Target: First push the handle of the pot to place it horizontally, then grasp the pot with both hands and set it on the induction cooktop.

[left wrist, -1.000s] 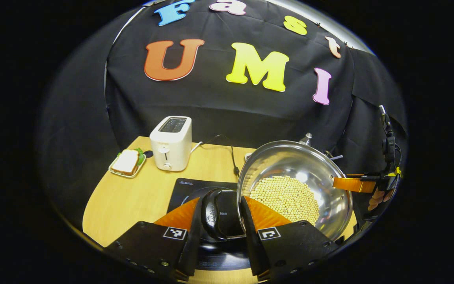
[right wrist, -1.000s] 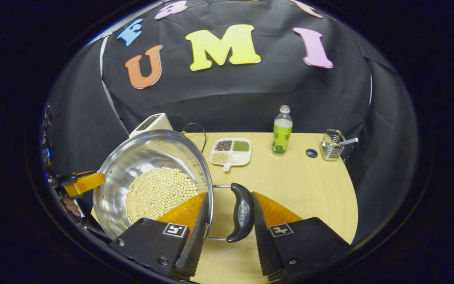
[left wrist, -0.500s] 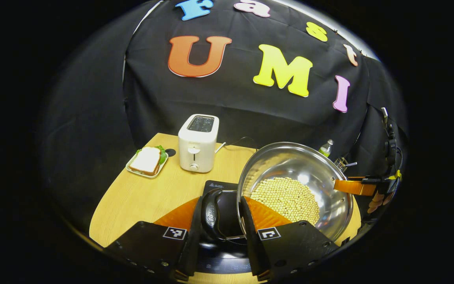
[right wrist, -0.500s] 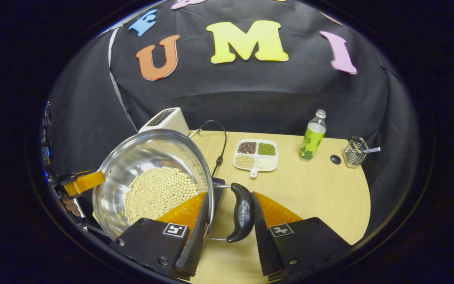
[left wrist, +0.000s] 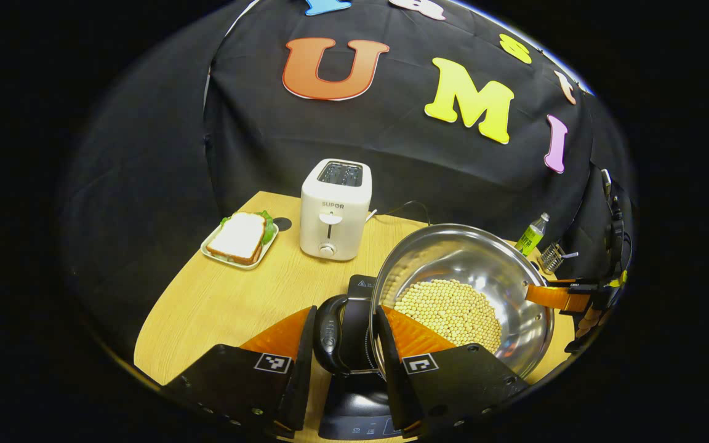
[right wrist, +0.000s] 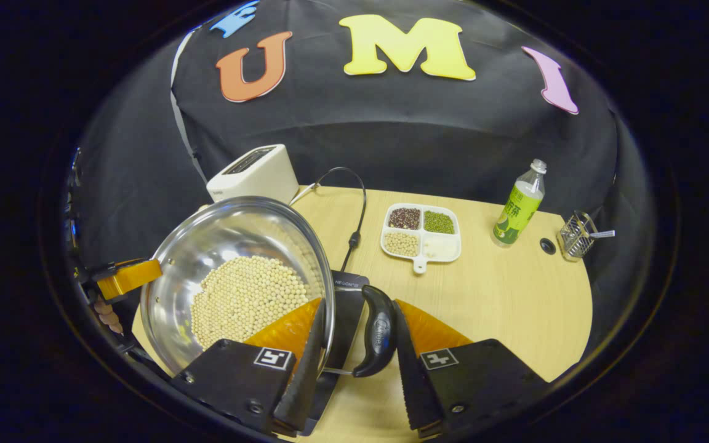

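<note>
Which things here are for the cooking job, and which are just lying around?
For the job: shiny steel pot of pale beans, black induction cooktop.

Just lying about: white toaster, sandwich on a tray, green drink bottle, divided bean dish, wire basket.

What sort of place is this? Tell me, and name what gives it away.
Probably a mock kitchen set up in a recording booth, not a real home. A wooden table carries a toaster, an induction cooktop and a divided dish of beans, with black cloth hung behind as the wall.
</note>
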